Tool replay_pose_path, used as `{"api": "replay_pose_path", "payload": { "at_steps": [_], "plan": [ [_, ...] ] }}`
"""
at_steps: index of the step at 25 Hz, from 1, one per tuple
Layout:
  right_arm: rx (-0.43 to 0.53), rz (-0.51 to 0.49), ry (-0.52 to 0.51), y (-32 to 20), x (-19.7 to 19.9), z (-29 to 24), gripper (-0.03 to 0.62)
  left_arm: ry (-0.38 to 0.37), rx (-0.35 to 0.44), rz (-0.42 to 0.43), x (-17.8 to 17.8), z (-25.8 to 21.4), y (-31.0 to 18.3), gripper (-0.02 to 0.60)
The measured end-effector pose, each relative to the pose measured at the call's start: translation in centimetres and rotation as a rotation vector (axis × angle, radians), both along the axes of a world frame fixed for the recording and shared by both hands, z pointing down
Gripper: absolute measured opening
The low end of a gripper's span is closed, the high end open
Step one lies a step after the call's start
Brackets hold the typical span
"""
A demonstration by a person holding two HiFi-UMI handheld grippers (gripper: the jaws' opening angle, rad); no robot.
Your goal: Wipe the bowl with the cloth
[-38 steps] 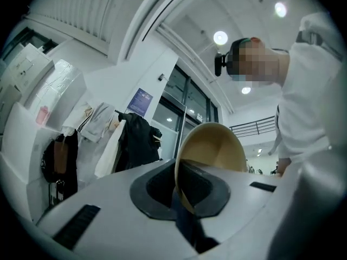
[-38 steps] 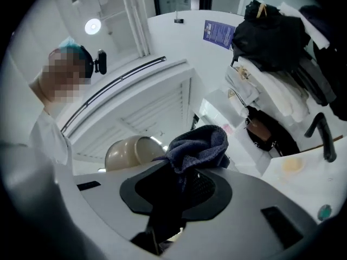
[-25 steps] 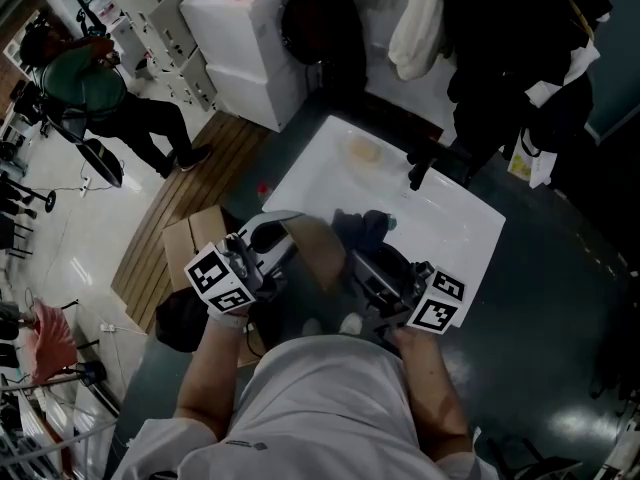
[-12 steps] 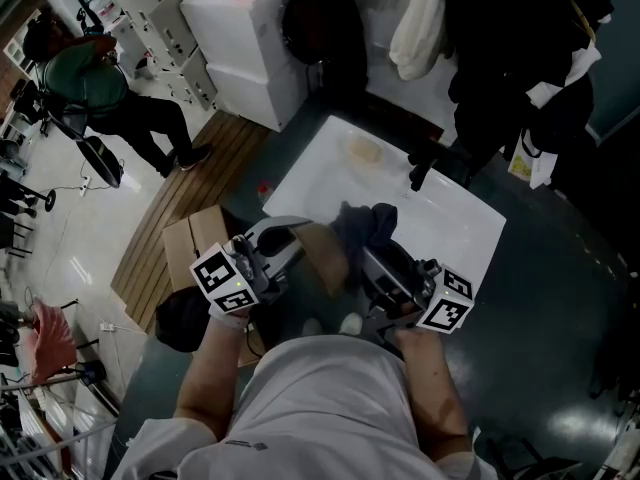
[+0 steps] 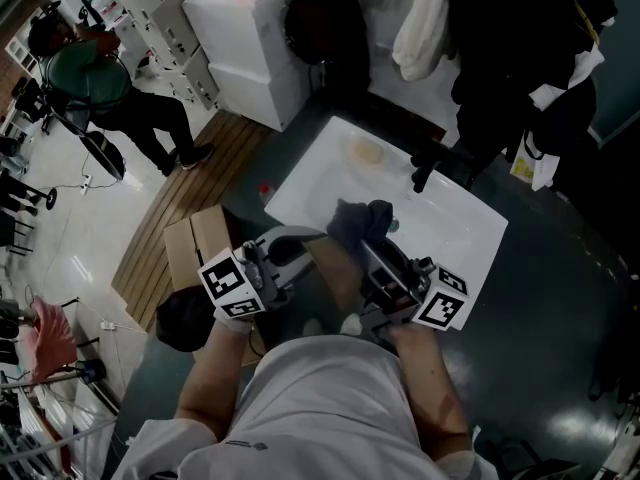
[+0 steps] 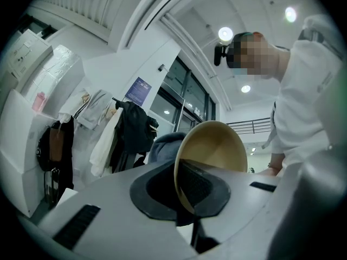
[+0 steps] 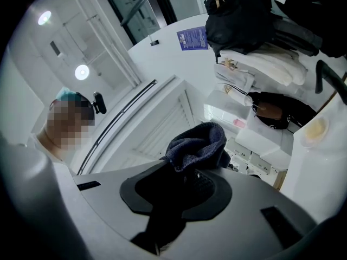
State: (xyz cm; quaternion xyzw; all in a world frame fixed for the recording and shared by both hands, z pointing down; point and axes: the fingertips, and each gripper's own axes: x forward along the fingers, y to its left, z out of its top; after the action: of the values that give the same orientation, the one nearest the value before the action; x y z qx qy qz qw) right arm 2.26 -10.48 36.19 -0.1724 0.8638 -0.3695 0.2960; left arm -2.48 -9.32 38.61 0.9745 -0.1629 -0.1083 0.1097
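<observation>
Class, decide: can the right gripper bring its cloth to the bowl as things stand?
Probably yes. The right gripper is shut on the cloth, the left gripper is shut on the rim of the bowl, and the head view shows the two close together with nothing between them.

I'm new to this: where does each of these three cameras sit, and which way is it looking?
Head view: on the person's head, looking steeply down at the white table, with the forearms, left tongs and right tongs showing.
Left gripper view: rides the left tongs, tilted up toward the ceiling; their jaws clamp the rim of the bowl, a white sleeve beside.
Right gripper view: rides the right tongs, whose jaws pinch the cloth.
Shared: the cloth appears in all three.
</observation>
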Motion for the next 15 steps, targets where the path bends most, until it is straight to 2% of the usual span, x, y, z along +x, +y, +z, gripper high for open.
{"api": "replay_pose_path", "payload": {
  "at_steps": [6,15],
  "plan": [
    [-0.068,-0.017,-0.030,-0.3,-0.4,1.5,0.086,-0.037,0.032,-0.017,-0.4,0.0,-0.1,0.017],
    [-0.145,-0.045,-0.113,-0.6,-0.7,2.3,0.086,-0.038,0.043,-0.052,-0.8,-0.2,-0.5,0.018]
  ]
}}
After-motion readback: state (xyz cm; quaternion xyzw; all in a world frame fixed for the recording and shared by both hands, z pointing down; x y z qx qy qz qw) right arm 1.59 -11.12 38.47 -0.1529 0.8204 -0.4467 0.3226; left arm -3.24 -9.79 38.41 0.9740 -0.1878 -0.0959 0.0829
